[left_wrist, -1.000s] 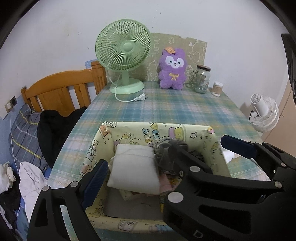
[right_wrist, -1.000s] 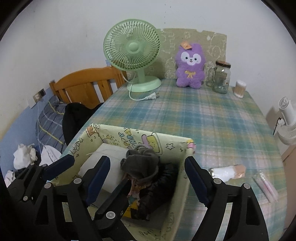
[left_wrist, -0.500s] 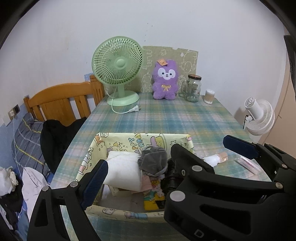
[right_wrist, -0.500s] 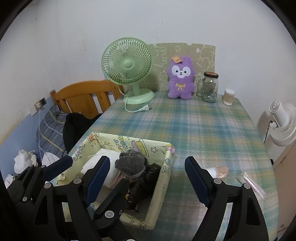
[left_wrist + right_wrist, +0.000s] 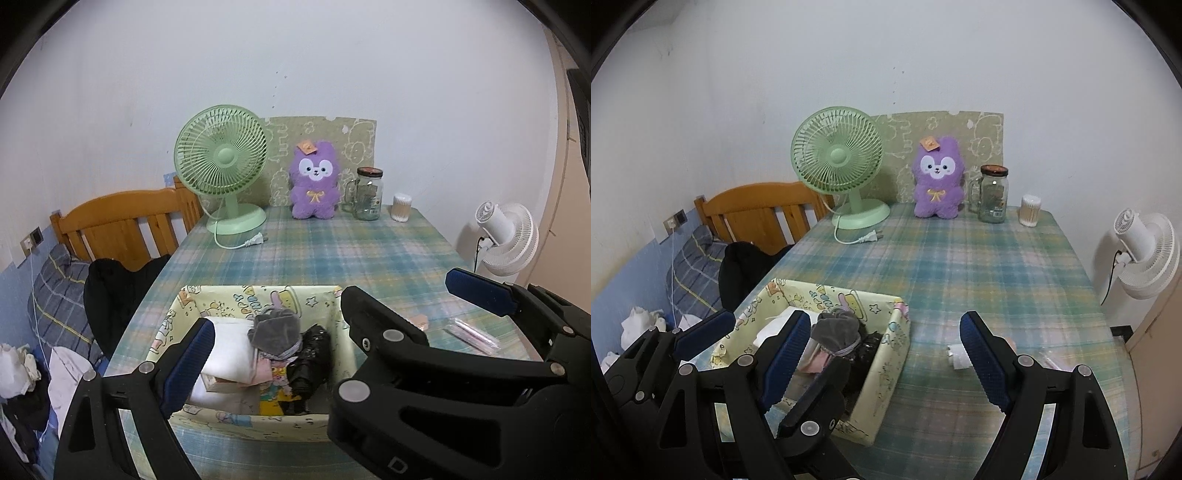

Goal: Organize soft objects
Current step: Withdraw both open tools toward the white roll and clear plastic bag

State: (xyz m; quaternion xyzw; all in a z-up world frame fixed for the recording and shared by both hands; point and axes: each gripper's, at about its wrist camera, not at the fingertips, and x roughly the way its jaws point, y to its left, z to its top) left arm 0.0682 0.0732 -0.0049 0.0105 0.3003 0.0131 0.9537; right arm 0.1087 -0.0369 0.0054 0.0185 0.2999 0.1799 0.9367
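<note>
A yellow cartoon-print fabric box (image 5: 258, 293) (image 5: 886, 369) stands at the near left of the plaid table. It holds a folded white cloth (image 5: 229, 347), a grey bundle (image 5: 275, 328) (image 5: 836, 328), a black item (image 5: 308, 354) and pink pieces. A small white and pink sock (image 5: 958, 356) lies on the table right of the box. A purple plush (image 5: 314, 184) (image 5: 938, 181) sits at the far edge. My left gripper (image 5: 328, 302) hangs open over the box, empty. My right gripper (image 5: 884, 332) is open and empty above the box's right wall. One finger of each reaches between the other's jaws.
At the back stand a green desk fan (image 5: 221, 162), a glass jar (image 5: 367, 194) and a cotton swab pot (image 5: 402, 208). A clear packet (image 5: 472, 334) lies near the right edge. A white fan (image 5: 1141, 247) stands beyond the table. A wooden chair (image 5: 122, 221) and a bed with clothes are left.
Both grippers have drawn back and up from the box, which now looks smaller and farther. Their jaws stay wide apart. The things in the box have not moved.
</note>
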